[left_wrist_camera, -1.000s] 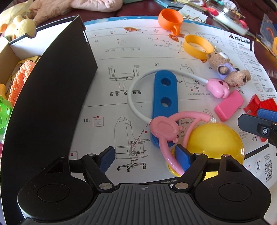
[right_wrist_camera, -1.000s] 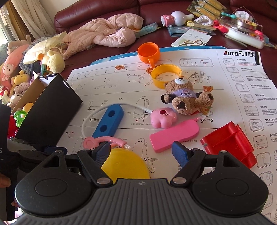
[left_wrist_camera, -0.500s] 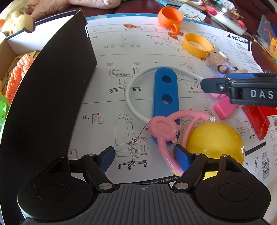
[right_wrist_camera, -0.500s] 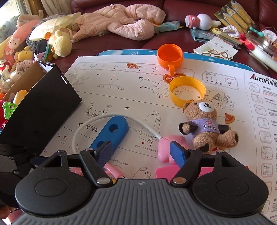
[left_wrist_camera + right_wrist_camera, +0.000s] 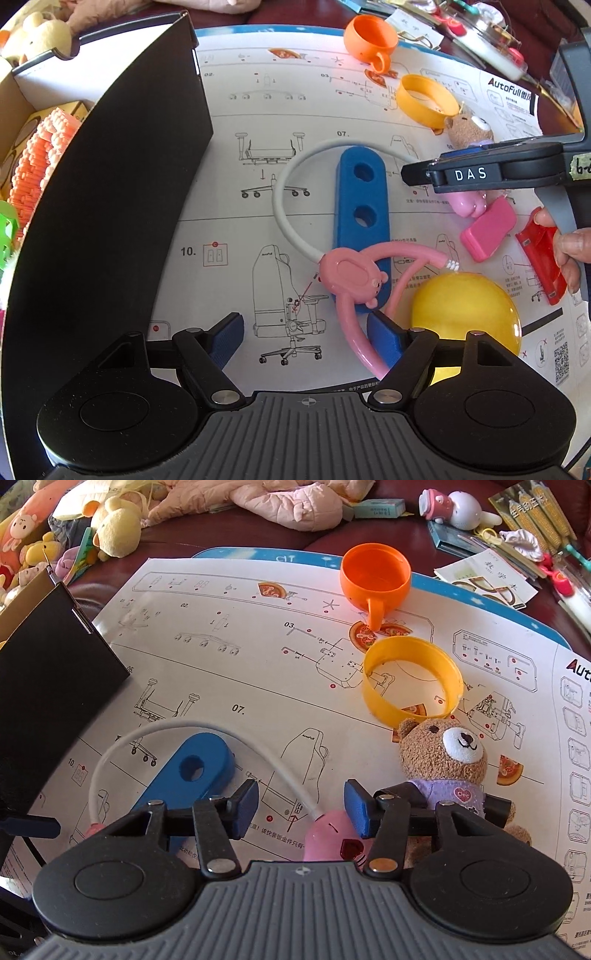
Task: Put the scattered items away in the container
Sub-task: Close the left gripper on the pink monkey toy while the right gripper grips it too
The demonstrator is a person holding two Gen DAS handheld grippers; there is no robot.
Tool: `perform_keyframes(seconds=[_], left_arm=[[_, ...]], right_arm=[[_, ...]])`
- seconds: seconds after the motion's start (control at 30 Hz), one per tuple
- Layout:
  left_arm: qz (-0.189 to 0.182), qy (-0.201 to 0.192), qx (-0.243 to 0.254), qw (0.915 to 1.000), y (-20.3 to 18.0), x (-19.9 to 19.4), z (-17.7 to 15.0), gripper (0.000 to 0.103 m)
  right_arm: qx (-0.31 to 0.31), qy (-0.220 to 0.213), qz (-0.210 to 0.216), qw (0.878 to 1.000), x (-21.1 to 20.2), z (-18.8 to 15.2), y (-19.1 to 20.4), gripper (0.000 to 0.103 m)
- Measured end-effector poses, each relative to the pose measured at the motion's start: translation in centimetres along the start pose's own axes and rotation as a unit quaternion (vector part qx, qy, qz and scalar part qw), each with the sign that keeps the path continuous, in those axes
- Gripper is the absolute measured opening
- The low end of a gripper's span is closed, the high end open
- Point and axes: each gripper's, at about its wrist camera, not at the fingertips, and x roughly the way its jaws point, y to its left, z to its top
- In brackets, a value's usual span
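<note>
R gripper (image 5: 300, 808) has swung in from the edge of the left wrist view over the past sec and now sits low over the pink plug (image 5: 334, 840) at one end of the grey cord (image 5: 280, 771), beside the teddy bear (image 5: 448, 760). Its jaws are closing w/ the plug between them; pads not yet pressing, so nothing held. L gripper (image 5: 304, 334) has barely moved, jaws wide and opening a bit more, empty, above the pink loop (image 5: 354, 332) and yellow ball (image 5: 465, 306). Box (image 5: 122, 155) stands well to the left w/ toys already in it. Probably the cord toy goes in next.
</note>
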Motion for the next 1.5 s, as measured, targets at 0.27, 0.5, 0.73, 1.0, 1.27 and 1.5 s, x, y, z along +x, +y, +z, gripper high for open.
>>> perform_keyframes(seconds=[0.27, 0.5, 0.73, 1.0, 1.27, 1.5], left_arm=[[0.017, -0.013, -0.018, 0.9996, 1.0, -0.4, 1.5, 0.084], [0.021, -0.011, -0.025, 0.9994, 1.1, -0.1, 2.2, 0.083], [0.011, -0.015, -0.033, 0.9993, 1.5, -0.7, 2.6, 0.082], [0.005, -0.024, -0.042, 0.9988, 1.6, -1.5, 3.0, 0.082], [0.007, -0.022, -0.054, 0.9983, 1.4, -1.1, 4.3, 0.081], [0.039, -0.013, -0.041, 0.9983, 0.1, 1.6, 7.1, 0.076]], right_arm=[[-0.010, -0.003, -0.014, 1.000, 0.1, -0.8, 0.3, 0.048], [-0.009, -0.018, -0.024, 1.000, -0.4, -1.6, 0.9, 0.018], [0.015, -0.023, -0.015, 1.000, -1.3, -3.2, 0.8, 0.012], [0.049, -0.032, 0.000, 0.998, -2.2, -4.8, 0.3, 0.011], [0.061, -0.035, 0.014, 0.997, -2.7, -5.8, 0.0, 0.011], [0.064, -0.037, 0.019, 0.997, -2.7, -5.9, -0.2, 0.011]])
